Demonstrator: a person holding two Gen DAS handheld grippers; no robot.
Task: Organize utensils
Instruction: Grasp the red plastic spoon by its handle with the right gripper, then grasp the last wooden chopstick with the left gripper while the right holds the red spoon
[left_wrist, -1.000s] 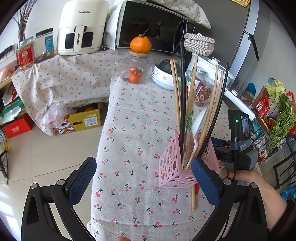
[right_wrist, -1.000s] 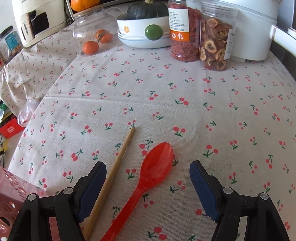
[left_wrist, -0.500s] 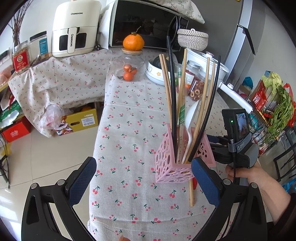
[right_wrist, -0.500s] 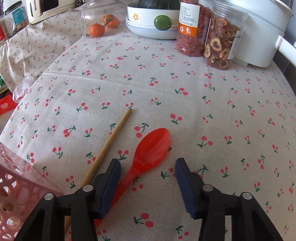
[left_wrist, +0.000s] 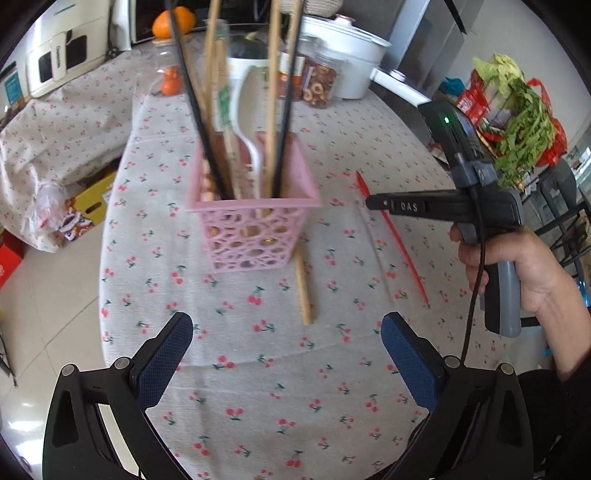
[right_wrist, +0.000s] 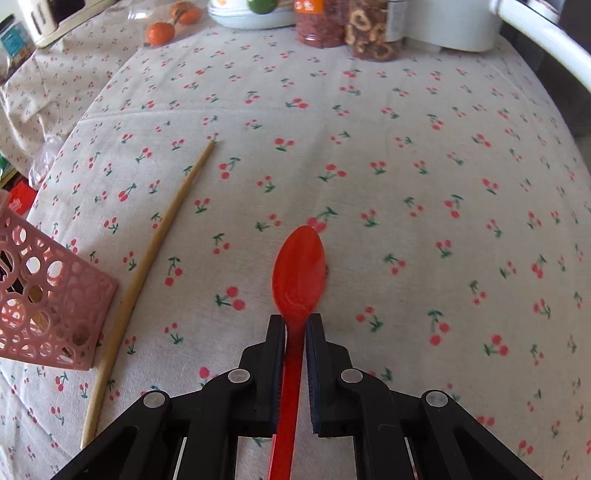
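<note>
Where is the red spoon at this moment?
In the right wrist view the red spoon sits between the pads of the shut right claw, bowl pointing forward over the tablecloth, right of the loose chopstick and pink basket.

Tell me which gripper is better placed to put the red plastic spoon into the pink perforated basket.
Right. The right gripper is shut on the red plastic spoon, beside the pink perforated basket. The left gripper is open, empty, farther back.
</note>
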